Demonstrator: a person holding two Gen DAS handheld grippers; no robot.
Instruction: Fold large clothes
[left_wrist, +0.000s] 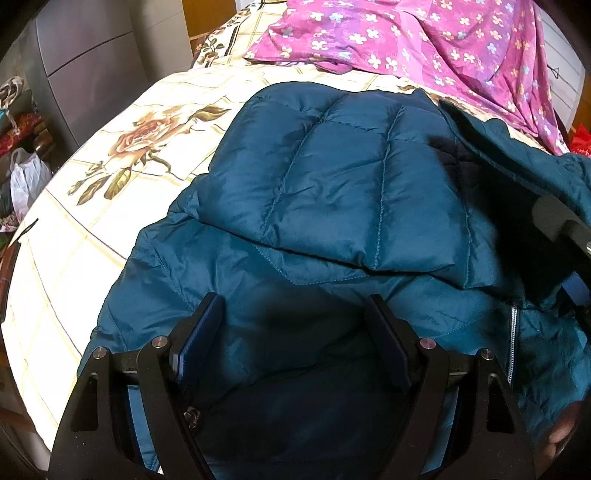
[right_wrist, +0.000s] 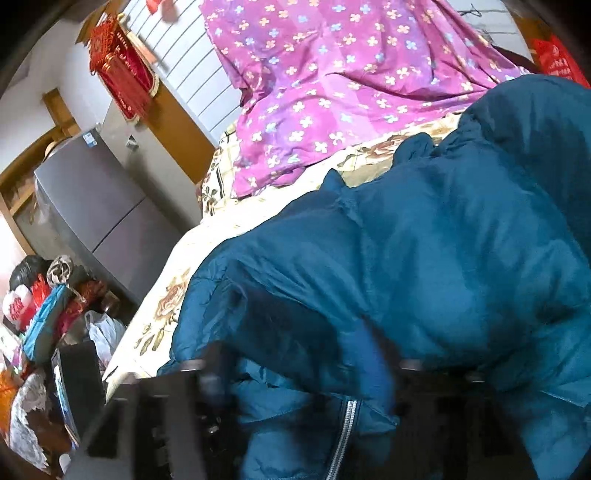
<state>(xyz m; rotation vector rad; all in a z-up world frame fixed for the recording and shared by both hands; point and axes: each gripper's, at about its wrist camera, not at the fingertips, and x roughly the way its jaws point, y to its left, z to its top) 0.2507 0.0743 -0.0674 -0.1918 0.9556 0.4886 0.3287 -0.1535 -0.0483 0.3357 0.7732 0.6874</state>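
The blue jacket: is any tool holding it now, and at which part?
Left tool is open above the jacket, holding nothing. Right tool is blurred; cloth near the zipper covers it, so a hold cannot be told.

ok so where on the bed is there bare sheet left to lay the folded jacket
Bare rose-print bedsheet runs along the bed's left edge, between the teal jacket and the edge, and in a narrower band between the hood and the purple floral cover. The jacket fills the near middle and right under the open left gripper. The right gripper is blurred in fabric.
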